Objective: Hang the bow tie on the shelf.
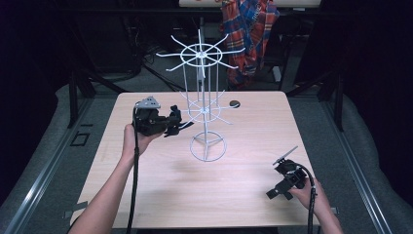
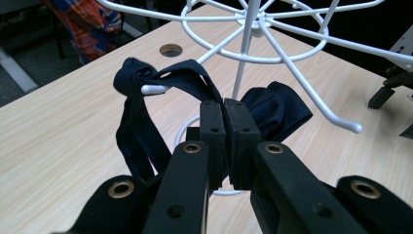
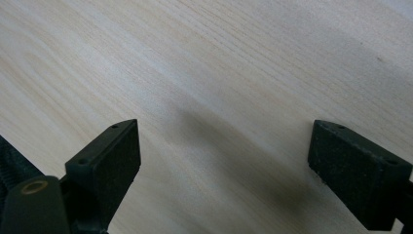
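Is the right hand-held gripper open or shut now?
Open. In the right gripper view, the right hand-held gripper has its jaws wide apart, with bare wooden table between them.

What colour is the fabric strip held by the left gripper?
Dark navy blue fabric strip, clearest in the left gripper view.

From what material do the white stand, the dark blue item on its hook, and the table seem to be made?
White stand: probably metal wire with a smooth white coating; thin rods, rounded hook tips, slight gloss.
Dark blue item: woven fabric band, matte; it folds and drapes over a hook, and the left gripper pinches it.
Table: light wood or wood-look laminate; grain lines, satin finish.
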`<action>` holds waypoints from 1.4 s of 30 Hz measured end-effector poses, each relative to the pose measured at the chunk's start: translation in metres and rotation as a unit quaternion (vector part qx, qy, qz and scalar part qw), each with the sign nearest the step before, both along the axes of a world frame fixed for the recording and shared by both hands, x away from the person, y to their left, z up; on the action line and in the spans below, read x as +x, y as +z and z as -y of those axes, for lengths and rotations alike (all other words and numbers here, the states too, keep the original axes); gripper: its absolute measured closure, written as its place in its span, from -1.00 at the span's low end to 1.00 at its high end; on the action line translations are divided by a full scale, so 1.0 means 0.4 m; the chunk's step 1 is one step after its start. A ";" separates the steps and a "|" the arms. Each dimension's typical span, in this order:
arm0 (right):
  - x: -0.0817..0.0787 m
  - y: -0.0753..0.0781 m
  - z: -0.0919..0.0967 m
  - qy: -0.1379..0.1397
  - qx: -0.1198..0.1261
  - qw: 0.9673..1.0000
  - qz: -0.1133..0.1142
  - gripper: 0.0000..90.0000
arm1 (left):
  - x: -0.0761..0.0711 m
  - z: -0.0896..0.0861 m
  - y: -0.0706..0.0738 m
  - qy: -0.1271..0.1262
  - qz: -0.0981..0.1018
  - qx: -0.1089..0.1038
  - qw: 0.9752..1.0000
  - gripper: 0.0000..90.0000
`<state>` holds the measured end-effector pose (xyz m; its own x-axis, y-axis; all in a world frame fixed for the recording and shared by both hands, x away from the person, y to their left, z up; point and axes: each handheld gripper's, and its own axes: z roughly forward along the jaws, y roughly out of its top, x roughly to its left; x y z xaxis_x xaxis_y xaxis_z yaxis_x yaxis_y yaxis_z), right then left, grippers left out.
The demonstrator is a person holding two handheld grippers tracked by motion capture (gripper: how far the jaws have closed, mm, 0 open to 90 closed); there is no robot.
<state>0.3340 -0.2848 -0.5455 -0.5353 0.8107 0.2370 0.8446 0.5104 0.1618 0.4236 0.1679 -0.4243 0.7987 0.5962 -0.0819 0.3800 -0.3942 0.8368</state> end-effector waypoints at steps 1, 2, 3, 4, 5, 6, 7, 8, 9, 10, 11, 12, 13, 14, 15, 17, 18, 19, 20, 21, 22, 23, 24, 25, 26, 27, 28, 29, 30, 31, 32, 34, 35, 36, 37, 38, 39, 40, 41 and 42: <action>0.000 0.000 0.000 0.001 -0.001 1.000 -0.001 -0.74 | 0.000 0.002 -0.002 0.001 -0.003 -0.001 1.000 0.94; -0.004 -0.004 -0.003 -0.015 0.009 1.000 0.007 -0.74 | 0.001 0.002 -0.005 0.001 -0.004 0.000 1.000 0.94; -0.004 -0.004 -0.002 -0.012 0.009 1.000 0.006 -0.74 | 0.002 0.003 -0.007 0.000 -0.004 0.003 1.000 0.95; -0.004 -0.004 -0.002 -0.012 0.008 1.000 0.006 -0.74 | 0.002 0.004 -0.009 0.000 -0.006 0.004 1.000 0.95; -0.005 -0.004 -0.003 -0.015 0.008 1.000 0.008 -0.74 | 0.003 0.006 -0.012 -0.001 -0.006 0.004 1.000 0.95; -0.001 0.001 0.000 -0.002 0.000 1.000 0.002 -0.74 | 0.004 0.007 -0.014 -0.002 -0.005 0.008 1.000 0.96; 0.000 0.003 0.002 0.004 -0.006 1.000 -0.001 -0.74 | 0.003 0.010 -0.017 -0.001 -0.006 0.006 1.000 0.96; -0.001 0.000 0.001 -0.002 0.001 1.000 0.002 -0.74 | 0.004 0.011 -0.019 -0.002 -0.007 0.007 1.000 0.96; -0.002 0.000 0.000 -0.004 0.001 1.000 0.003 -0.74 | 0.004 0.013 -0.020 -0.001 -0.005 0.008 1.000 0.96; -0.002 0.000 0.000 -0.004 0.001 1.000 0.003 -0.74 | 0.004 0.014 -0.022 0.000 -0.003 0.006 1.000 0.96; -0.001 0.001 0.001 -0.001 -0.001 1.000 0.002 -0.74 | 0.005 0.016 -0.022 -0.001 -0.003 0.006 1.000 0.96; 0.000 0.002 0.001 0.002 -0.004 1.000 0.000 -0.74 | 0.006 0.018 -0.023 0.000 -0.002 0.006 1.000 0.96; -0.004 -0.003 -0.001 -0.010 0.007 1.000 0.005 -0.74 | 0.007 0.020 -0.024 -0.001 0.001 0.008 1.000 0.96; -0.004 -0.003 -0.001 -0.011 0.008 1.000 0.005 -0.74 | 0.009 0.023 -0.026 -0.003 0.000 0.005 1.000 0.96; -0.004 -0.004 -0.001 -0.011 0.008 1.000 0.005 -0.74 | 0.009 0.026 -0.027 -0.005 -0.001 0.008 1.000 0.96; -0.002 -0.002 0.000 -0.005 0.000 1.000 0.004 -0.74 | 0.012 0.032 -0.031 -0.008 -0.003 0.009 1.000 0.97; -0.004 -0.004 -0.001 -0.012 0.004 1.000 0.008 -0.74 | 0.013 0.034 -0.032 -0.008 -0.002 0.009 1.000 0.98; -0.003 -0.004 0.000 -0.011 0.005 1.000 0.007 -0.74 | 0.014 0.035 -0.035 -0.010 -0.001 0.008 1.000 0.98; -0.003 -0.004 0.000 -0.011 0.004 1.000 0.007 -0.74 | 0.015 0.036 -0.035 -0.011 -0.003 0.008 1.000 0.98; -0.004 -0.004 0.000 -0.011 0.005 1.000 0.007 -0.74 | 0.015 0.036 -0.036 -0.011 -0.003 0.009 1.000 0.98; -0.004 -0.004 -0.001 -0.012 0.005 1.000 0.007 -0.74 | 0.016 0.036 -0.036 -0.011 -0.004 0.008 1.000 0.98; -0.004 -0.004 0.000 -0.012 0.005 1.000 0.007 -0.74 | 0.016 0.036 -0.036 -0.011 -0.006 0.007 1.000 0.98; -0.003 -0.005 0.000 -0.011 0.005 1.000 0.010 -0.74 | 0.016 0.035 -0.037 -0.010 -0.007 0.006 1.000 0.98; -0.004 -0.004 -0.001 -0.011 0.005 1.000 0.007 -0.74 | 0.017 0.035 -0.038 -0.011 -0.007 0.006 1.000 0.98; -0.004 -0.004 -0.001 -0.011 0.005 1.000 0.007 -0.74 | 0.017 0.035 -0.038 -0.011 -0.008 0.005 1.000 0.98; -0.004 -0.004 -0.001 -0.011 0.005 1.000 0.007 -0.74 | 0.018 0.035 -0.040 -0.011 -0.009 0.004 1.000 0.98; -0.004 -0.004 0.000 -0.010 0.005 1.000 0.006 -0.74 | 0.019 0.034 -0.041 -0.011 -0.010 0.006 1.000 0.98; -0.002 -0.002 0.001 -0.004 0.000 1.000 0.003 -0.74 | 0.020 0.034 -0.042 -0.010 -0.010 0.007 1.000 0.98; -0.001 0.000 0.001 -0.003 -0.004 1.000 0.003 -0.74 | 0.020 0.036 -0.045 -0.009 -0.013 0.005 1.000 0.98; -0.002 -0.001 0.000 -0.004 0.001 1.000 0.001 -0.74 | 0.021 0.036 -0.045 -0.009 -0.014 0.008 1.000 0.98; -0.002 -0.001 0.000 -0.004 0.001 1.000 0.001 -0.74 | 0.021 0.036 -0.046 -0.009 -0.014 0.008 1.000 0.98; -0.003 -0.001 0.000 -0.006 -0.001 1.000 0.002 -0.74 | 0.021 0.036 -0.046 -0.008 -0.014 0.007 1.000 0.98; 0.000 0.001 0.002 0.005 -0.002 1.000 -0.004 -0.74 | 0.020 0.036 -0.046 -0.007 -0.014 0.007 1.000 0.98; 0.000 0.002 0.002 0.005 -0.006 1.000 -0.002 -0.74 | 0.021 0.035 -0.046 -0.006 -0.014 0.007 1.000 0.98; 0.000 0.002 0.002 0.004 -0.007 1.000 -0.001 -0.74 | 0.021 0.034 -0.046 -0.006 -0.013 0.008 1.000 0.98; 0.000 0.002 0.001 0.002 -0.009 1.000 0.001 -0.74 | 0.022 0.034 -0.047 -0.005 -0.016 0.007 1.000 0.98; 0.000 0.002 0.001 0.006 -0.010 1.000 0.000 -0.74 | 0.022 0.034 -0.049 -0.003 -0.014 0.007 1.000 0.98; -0.001 0.001 -0.001 0.000 -0.008 1.000 0.002 -0.74 | 0.023 0.035 -0.050 -0.003 -0.015 0.007 1.000 0.98; -0.002 0.000 -0.001 0.001 -0.007 1.000 0.002 -0.74 | 0.024 0.034 -0.050 -0.005 -0.019 0.010 1.000 0.98; -0.001 0.001 0.000 0.003 -0.009 1.000 0.002 -0.74 | 0.024 0.034 -0.051 -0.005 -0.020 0.010 1.000 0.98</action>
